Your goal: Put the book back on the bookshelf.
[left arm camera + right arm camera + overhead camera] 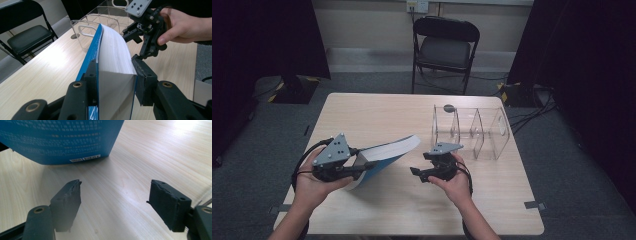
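At the near left of the counter (392, 200) my left claw (362, 167) pinches the blue book (387, 152) by its near end, its long axis running far-right toward the clear organiser (472, 132), while my right claw (418, 172) hovers spread and empty just right of it.

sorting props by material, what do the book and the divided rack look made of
Book: paper pages with a glossy blue card cover, judging by its bend and sheen. Rack: clear rigid plastic, probably acrylic; the table shows through its walls.
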